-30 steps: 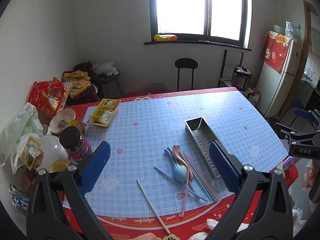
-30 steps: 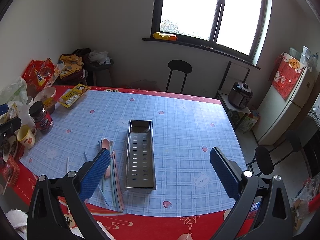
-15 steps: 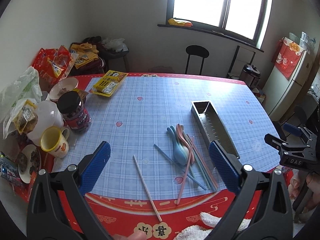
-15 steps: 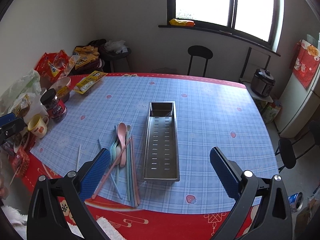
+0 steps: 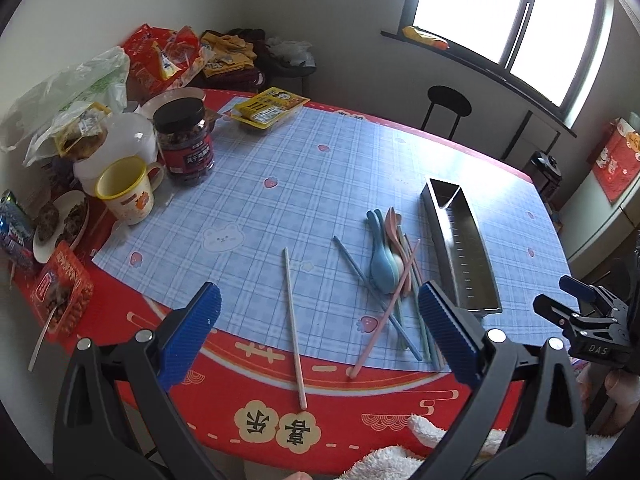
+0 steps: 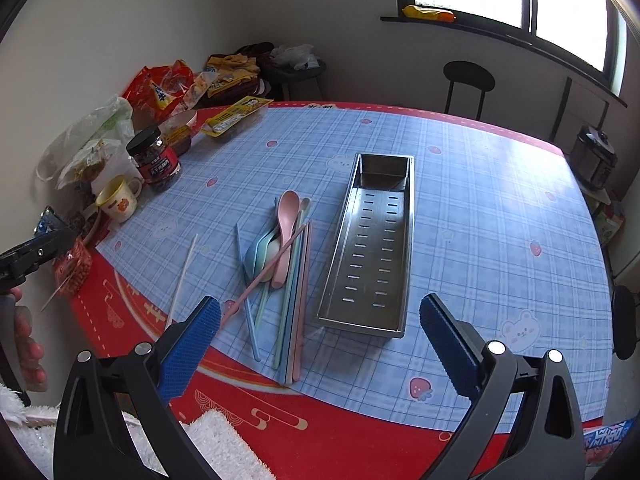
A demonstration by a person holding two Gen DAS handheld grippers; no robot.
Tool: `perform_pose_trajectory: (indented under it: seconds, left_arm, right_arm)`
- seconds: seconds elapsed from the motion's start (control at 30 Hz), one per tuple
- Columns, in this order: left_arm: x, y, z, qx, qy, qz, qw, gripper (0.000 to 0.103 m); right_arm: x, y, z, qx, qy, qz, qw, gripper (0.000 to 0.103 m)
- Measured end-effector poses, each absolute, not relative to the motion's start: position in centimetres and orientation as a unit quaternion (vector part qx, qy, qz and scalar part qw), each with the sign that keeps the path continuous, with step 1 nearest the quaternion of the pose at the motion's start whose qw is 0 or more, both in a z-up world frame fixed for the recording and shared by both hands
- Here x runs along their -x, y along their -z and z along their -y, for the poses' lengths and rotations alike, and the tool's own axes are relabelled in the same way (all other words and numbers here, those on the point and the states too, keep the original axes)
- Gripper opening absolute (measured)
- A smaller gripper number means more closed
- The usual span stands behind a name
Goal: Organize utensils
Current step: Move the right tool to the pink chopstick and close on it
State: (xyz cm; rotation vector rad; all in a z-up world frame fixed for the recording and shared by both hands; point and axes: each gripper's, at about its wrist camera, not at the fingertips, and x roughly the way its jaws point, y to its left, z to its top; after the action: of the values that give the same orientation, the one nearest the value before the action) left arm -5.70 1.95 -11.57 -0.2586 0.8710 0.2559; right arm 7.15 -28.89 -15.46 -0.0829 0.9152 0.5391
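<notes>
Your left gripper (image 5: 318, 332) and right gripper (image 6: 320, 338) gape empty; pastel plastic spoons and chopsticks (image 6: 280, 248) lie just left of the perforated steel tray (image 6: 370, 240), beyond both.

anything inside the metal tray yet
No. The long perforated stainless steel tray shows only its bare slotted floor; the pastel spoons and chopsticks lie beside it. Its near inside wall is hidden.

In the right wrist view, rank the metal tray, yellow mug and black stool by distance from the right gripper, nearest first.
From the right gripper:
1. Metal tray, straight ahead on the blue mat.
2. Yellow mug, far left by the jar.
3. Black stool, beyond the table under the window.
</notes>
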Motion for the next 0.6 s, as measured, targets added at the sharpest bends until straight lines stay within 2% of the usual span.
perform_pose_trajectory:
  seconds: [0.27,0.43,0.53,0.6]
  left_arm:
    - [5.8,15.4,-2.4,0.111,-0.145,-0.443,0.877,0.098]
    - [4.5,18.7,-4.9,0.145,-0.136,-0.476,0.857,0.098]
    - [3.7,20.1,-6.3,0.152,-0.135,-0.484,0.851,0.097]
    - [2.9,21.1,-7.1,0.157,-0.118,-0.491,0.849,0.097]
  right_arm:
    - [-8.6,18.6,27.5,0.056,-0.290,-0.466,0.834,0.098]
    - [-9.5,19.8,24.9,0.068,-0.294,-0.475,0.827,0.096]
    - [-10.0,20.4,23.2,0.065,-0.290,-0.487,0.821,0.088]
    - [-10.5,21.1,21.9,0.063,-0.290,-0.501,0.813,0.079]
